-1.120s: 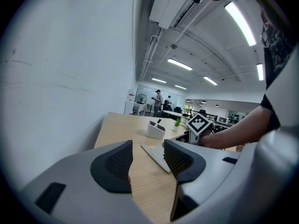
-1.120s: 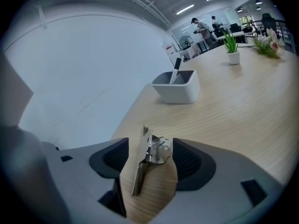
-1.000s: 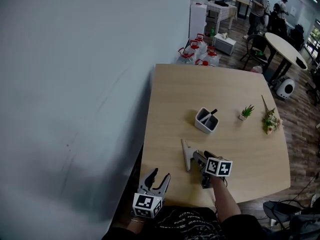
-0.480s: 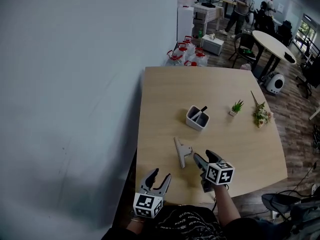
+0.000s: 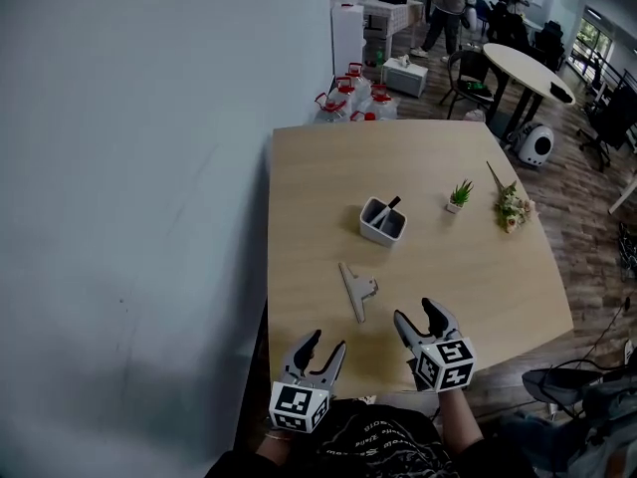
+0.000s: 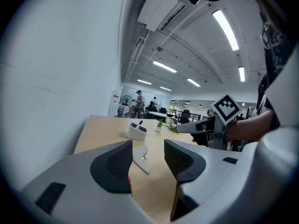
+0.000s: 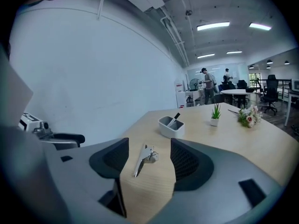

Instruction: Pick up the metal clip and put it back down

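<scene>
Right fingers: the two dark ribbed pads (image 7: 189,162) of the right gripper (image 5: 416,314) stand apart, with only bare tabletop and the far-off clip showing in the gap; they grip nothing.
Left fingers: the pads (image 6: 114,164) of the left gripper (image 5: 324,345) are likewise spread and empty.
Metal clip: the metal clip (image 5: 355,291) lies on the table, touching neither gripper. In the head view it is at about 11 o'clock from the right gripper and 1 o'clock from the left. Its long flat bar runs from 11 to 5 o'clock, with the small handle part on its 3 o'clock side.
Marker cubes: each gripper carries a cube (image 5: 445,362) printed with black-and-white square patterns; these are codes, not letters.
Hands: both grippers are held at the near edge, at 6 o'clock of the tabletop, the left one by the near left corner.
Table: a pale wooden table (image 5: 448,267) beside a plain light wall.
Holder: a white holder (image 5: 382,220) with a dark pen in it stands at 1 o'clock from the clip, well apart.
Plant: a small potted plant (image 5: 459,194) stands at 2 o'clock from the holder.
Flowers: a flower sprig (image 5: 512,208) lies at 3 o'clock from the plant.
Beyond the table: red-capped jugs (image 5: 343,103) stand at 12 o'clock on the floor; their print is too small to read.
</scene>
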`<state>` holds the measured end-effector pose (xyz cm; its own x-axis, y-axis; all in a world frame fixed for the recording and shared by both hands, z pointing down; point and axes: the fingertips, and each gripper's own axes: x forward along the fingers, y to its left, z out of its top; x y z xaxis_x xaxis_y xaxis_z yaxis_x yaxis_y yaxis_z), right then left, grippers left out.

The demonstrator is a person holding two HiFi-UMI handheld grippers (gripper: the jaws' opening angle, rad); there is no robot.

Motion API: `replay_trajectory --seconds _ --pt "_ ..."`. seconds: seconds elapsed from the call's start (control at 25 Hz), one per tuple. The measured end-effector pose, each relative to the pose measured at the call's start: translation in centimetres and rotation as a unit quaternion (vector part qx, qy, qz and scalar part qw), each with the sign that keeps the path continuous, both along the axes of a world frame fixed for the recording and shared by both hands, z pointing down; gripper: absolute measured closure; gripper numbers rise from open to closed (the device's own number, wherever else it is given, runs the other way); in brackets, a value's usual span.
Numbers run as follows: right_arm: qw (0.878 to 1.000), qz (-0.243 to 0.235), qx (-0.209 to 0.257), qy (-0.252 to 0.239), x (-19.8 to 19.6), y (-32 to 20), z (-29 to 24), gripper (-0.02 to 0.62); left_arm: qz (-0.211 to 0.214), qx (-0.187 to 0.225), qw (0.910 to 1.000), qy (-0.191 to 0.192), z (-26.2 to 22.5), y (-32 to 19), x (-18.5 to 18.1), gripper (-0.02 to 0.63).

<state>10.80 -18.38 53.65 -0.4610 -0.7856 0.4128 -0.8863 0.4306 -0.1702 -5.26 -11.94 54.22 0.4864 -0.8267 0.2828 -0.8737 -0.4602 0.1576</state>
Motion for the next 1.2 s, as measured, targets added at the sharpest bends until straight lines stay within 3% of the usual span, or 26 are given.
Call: replay_trajectory --seconds 0.44,0.92,1.08,1.2 --pt "0.997 0.029 0.024 0.064 1.8 5.4 0.7 0.302 0.01 0.004 0.9999 -0.011 0.3 0.8 -0.2 0.397" --pt "0.995 0.02 0.049 0.087 1.0 5.1 0.1 0.304 0.021 0.013 0.9994 -0.024 0.2 0.7 0.2 0.397" --pt "0.992 0.016 0.072 0.105 0.3 4.8 -0.4 0.407 0.021 0.019 0.999 -0.034 0.0 0.6 0.3 0.398" --pt "0.99 0.012 0.083 0.112 -0.1 4.7 -0.9 0.489 0.022 0.018 0.999 -0.036 -0.1 0.8 0.3 0.464"
